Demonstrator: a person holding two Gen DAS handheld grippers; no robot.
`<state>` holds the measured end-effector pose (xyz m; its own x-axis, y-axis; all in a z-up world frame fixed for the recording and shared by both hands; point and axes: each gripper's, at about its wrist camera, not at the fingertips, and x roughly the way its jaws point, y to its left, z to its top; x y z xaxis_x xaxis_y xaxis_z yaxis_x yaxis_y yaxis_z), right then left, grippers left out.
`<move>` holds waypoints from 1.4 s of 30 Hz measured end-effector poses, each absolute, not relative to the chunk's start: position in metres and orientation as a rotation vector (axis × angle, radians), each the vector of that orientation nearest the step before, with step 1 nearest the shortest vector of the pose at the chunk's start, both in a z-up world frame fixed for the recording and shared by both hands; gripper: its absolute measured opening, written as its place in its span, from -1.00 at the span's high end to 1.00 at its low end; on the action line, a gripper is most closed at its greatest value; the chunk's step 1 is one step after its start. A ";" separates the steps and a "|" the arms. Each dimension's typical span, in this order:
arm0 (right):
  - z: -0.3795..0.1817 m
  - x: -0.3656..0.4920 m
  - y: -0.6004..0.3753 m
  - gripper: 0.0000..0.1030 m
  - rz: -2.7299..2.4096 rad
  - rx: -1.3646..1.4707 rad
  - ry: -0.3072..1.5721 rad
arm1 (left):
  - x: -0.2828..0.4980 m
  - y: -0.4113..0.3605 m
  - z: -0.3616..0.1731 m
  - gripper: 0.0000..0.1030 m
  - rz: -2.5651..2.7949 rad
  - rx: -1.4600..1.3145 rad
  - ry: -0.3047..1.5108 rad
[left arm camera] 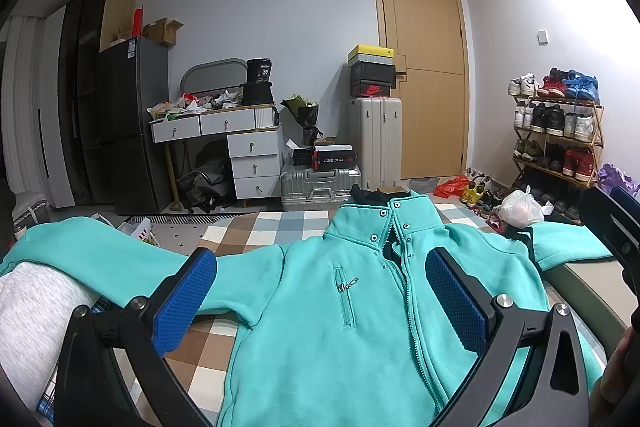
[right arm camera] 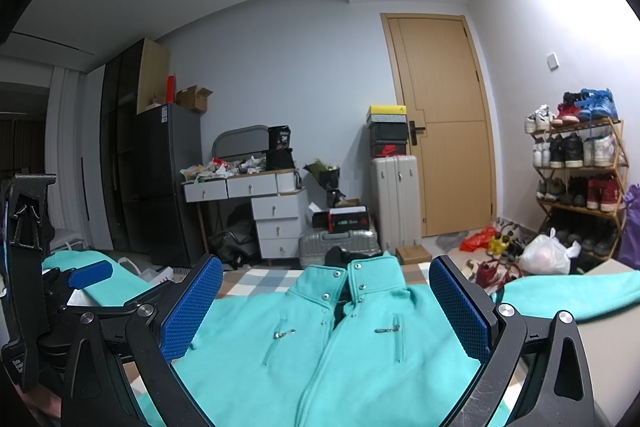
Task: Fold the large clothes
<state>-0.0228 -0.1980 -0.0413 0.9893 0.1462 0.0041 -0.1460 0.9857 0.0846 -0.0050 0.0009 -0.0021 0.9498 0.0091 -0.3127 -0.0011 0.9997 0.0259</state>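
A teal jacket point(left arm camera: 320, 307) lies flat, front up, on a checked blanket point(left arm camera: 256, 227), sleeves spread to both sides. The left claw point(left arm camera: 320, 291) hovers above its chest, fingers spread wide, gripping nothing. The right claw point(right arm camera: 326, 307) hangs likewise spread over the zipper, collar just beyond it.

Jacket point(left arm camera: 320, 327) hem cut off at bottom edge; left sleeve end point(left arm camera: 12, 259) cropped

Both wrist views low over the spread teal jacket point(left arm camera: 344, 307), facing the door point(right arm camera: 444, 123).
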 end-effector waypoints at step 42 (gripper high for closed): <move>-0.083 0.020 -0.614 -1.00 -0.449 0.471 0.516 | 0.012 -0.040 -0.030 -0.99 -0.081 0.186 0.453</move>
<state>0.0197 -0.6138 -0.0828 0.7790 -0.2846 -0.5586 0.5141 0.8000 0.3093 0.0116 -0.0398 -0.0297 0.8961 -0.0364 -0.4424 0.1190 0.9798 0.1605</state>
